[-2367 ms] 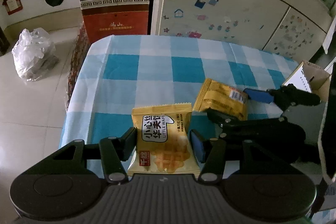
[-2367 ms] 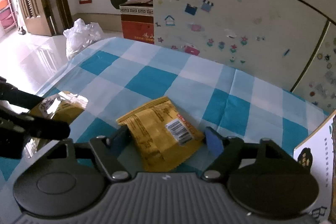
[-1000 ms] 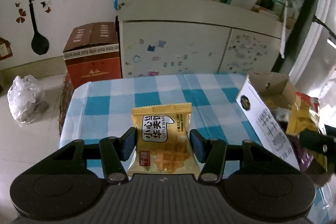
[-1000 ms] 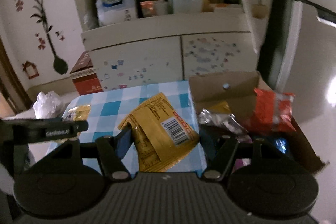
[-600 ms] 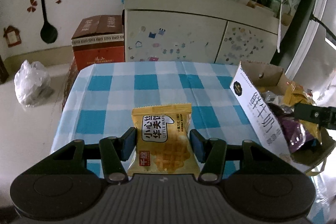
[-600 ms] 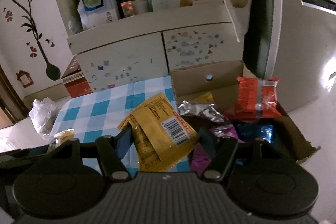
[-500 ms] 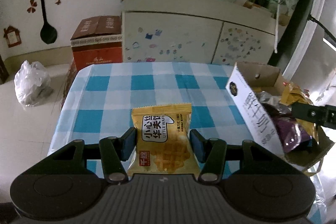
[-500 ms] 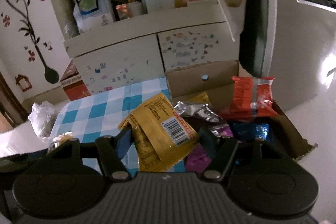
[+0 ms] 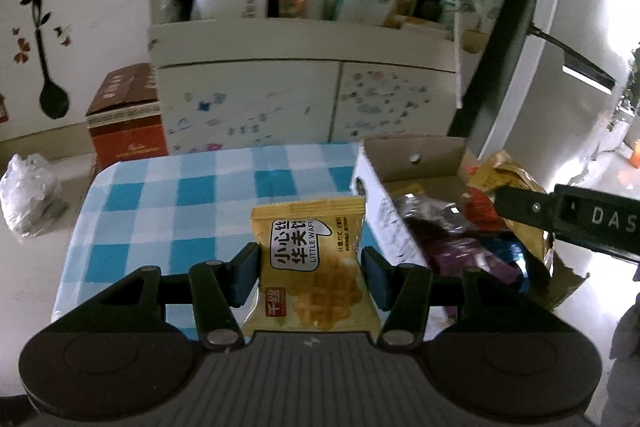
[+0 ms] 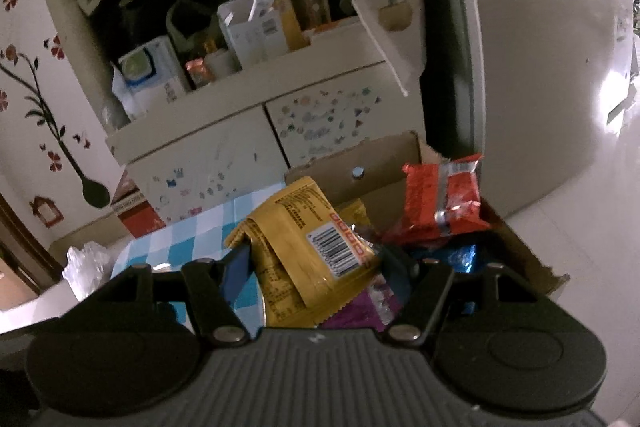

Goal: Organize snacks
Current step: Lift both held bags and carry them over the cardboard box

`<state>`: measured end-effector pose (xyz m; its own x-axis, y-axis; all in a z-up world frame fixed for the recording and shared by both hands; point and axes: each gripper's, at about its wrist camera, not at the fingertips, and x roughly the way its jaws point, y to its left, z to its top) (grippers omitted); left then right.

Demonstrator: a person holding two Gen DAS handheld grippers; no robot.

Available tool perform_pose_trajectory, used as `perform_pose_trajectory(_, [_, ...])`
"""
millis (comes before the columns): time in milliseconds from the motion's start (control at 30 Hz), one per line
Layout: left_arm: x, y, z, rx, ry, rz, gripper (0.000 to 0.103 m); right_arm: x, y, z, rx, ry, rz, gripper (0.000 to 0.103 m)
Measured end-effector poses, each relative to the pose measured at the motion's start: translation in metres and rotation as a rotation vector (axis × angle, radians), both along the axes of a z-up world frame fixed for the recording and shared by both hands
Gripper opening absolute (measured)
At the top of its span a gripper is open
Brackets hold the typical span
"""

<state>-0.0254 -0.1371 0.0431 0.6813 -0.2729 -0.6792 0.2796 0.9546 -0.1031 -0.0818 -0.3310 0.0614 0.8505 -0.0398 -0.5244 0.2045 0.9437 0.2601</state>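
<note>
Snacks nearly gathered: carrying the last two packets, with the left gripper (image 9: 310, 269) fingers clamped on a waffle packet (image 9: 312, 265) above the checked tabletop (image 9: 192, 195), just beside the cardboard box (image 9: 412, 155). Hovering over that box, already holding a red packet (image 10: 440, 199) and purple and blue ones, with the right gripper (image 10: 316, 269) fingers clamped on a yellow packet (image 10: 308, 243). Judging by the bare cloth, only dropping both packets in remaining.
</note>
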Motion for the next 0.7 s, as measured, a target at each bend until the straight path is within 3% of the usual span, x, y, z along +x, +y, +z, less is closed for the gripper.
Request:
perform_pose_trajectory(367, [0.0, -0.05, 0.015, -0.043, -0.019, -0.081, 0.06, -0.027, -0.053, 0.023, 0.029, -0.099, -0.083, 0.07])
perform_pose_trajectory(700, [0.009, -0.091, 0.008, -0.064, 0.01, -0.161, 0.061, -0.036, -0.095, 0.018, 0.211, -0.116, -0.19, 0.07])
